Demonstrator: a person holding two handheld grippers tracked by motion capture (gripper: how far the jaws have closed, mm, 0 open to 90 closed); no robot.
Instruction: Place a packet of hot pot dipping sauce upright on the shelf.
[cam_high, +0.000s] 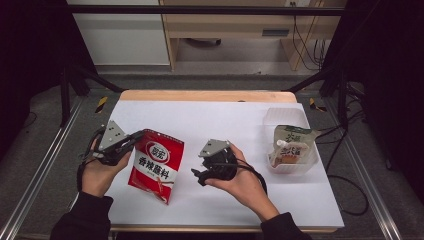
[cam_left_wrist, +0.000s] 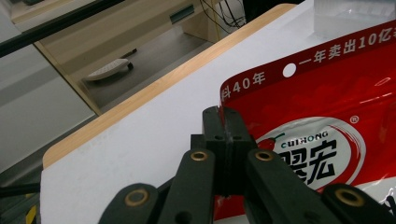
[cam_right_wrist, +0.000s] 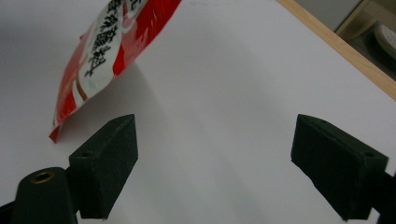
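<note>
High view shows me the counter (cam_high: 210, 117), white-topped, with everything spread across its middle. Largest on it is the red sauce pouch (cam_high: 155, 165) at left of centre, its far corner lifted and its near end trailing toward the surface. At the right sits a clear tray (cam_high: 285, 116) holding a green spouted pouch (cam_high: 291, 146), well apart from my hands.

My left gripper (cam_high: 131, 142) is clamped tight on the red pouch's top seal, just beside the hang hole — the left gripper view has the jaws closed flat on that edge (cam_left_wrist: 223, 122). My right gripper (cam_high: 198, 176) hovers low at centre, jaws spread wide and empty, the pouch's lower corner (cam_right_wrist: 63, 122) just ahead.

I judge the pouch soft and floppy, glossy film likely slick, contents shifting toward the bottom — so the flat seal is the sound place to hold, and the opposite seal for a second grip.
</note>
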